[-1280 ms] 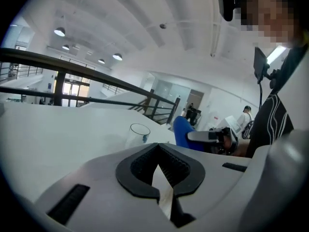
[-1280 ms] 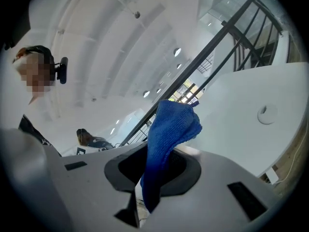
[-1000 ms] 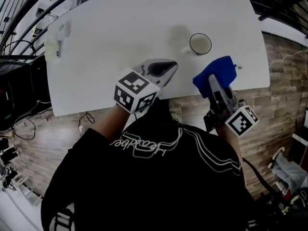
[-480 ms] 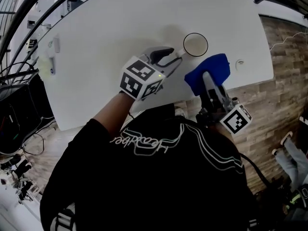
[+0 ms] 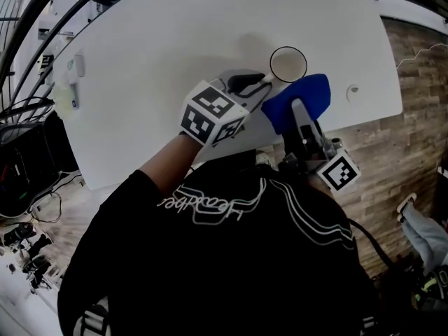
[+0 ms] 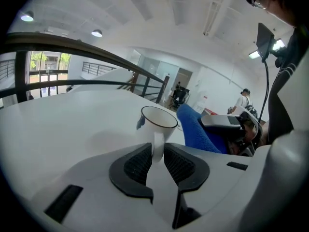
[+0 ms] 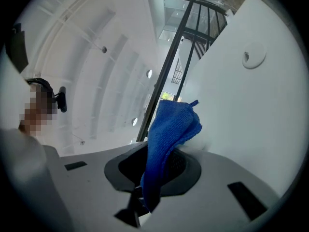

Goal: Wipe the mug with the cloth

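Observation:
A white mug (image 5: 288,64) with a dark rim stands upright near the front right of the white table (image 5: 161,40). My left gripper (image 5: 260,81) reaches it from the left. Its jaws have just been closing, and the pads now press on the mug's handle (image 6: 158,146) from both sides. In the left gripper view the mug (image 6: 158,122) stands just past the left gripper (image 6: 155,151). My right gripper (image 5: 299,107) is shut on a blue cloth (image 5: 301,100), which bunches up just below and to the right of the mug. In the right gripper view the cloth (image 7: 169,129) sticks out from the right gripper (image 7: 157,166).
A small round fitting (image 5: 353,89) sits in the table right of the mug. Small items (image 5: 70,82) lie at the table's far left edge. The table's front edge runs just under both grippers, with wooden floor (image 5: 392,124) beyond. Dark railings (image 5: 28,19) stand at the left.
My left gripper moved right and forward to the mug, opened, then closed round its handle. My right gripper shifted the cloth slightly up and left, closer to the mug.

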### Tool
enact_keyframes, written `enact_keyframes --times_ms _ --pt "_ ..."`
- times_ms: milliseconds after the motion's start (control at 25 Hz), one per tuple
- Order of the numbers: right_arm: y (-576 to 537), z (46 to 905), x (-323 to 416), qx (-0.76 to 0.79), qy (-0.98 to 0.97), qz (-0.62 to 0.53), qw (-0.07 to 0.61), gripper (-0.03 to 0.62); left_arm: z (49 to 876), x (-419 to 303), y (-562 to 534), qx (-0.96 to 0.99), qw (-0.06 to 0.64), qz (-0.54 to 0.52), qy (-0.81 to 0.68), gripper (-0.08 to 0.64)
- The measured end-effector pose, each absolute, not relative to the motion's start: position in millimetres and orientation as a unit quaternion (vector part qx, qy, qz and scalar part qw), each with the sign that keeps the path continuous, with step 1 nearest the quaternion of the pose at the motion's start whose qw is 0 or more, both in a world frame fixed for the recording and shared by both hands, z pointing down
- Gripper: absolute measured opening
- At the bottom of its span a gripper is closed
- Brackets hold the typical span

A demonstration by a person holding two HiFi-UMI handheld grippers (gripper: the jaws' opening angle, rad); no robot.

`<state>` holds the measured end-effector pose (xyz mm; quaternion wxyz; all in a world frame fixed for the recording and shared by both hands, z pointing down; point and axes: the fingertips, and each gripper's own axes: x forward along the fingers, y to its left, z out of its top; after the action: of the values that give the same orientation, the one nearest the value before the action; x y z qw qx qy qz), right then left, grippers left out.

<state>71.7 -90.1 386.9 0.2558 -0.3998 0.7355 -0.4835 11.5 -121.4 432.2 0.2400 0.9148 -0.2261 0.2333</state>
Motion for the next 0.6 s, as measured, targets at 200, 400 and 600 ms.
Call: enact_keyframes --times_ms 200,400,600 --pt "-94.6 398.5 74.6 -0.408 0.718 -0.494 0.273 0.051 433.8 17.6 -116.0 0.915 0.244 0.235 -0.217 0.077" --pt "-95.1 410.3 75.6 -0.417 0.710 -0.504 0.261 0.051 432.6 18.9 -112.6 0.917 0.240 0.238 -0.211 0.073" --pt "-98.6 422.7 75.1 -0.428 0.709 -0.513 0.225 0.051 431.3 19.2 -110.9 0.922 0.232 0.237 -0.198 0.072"
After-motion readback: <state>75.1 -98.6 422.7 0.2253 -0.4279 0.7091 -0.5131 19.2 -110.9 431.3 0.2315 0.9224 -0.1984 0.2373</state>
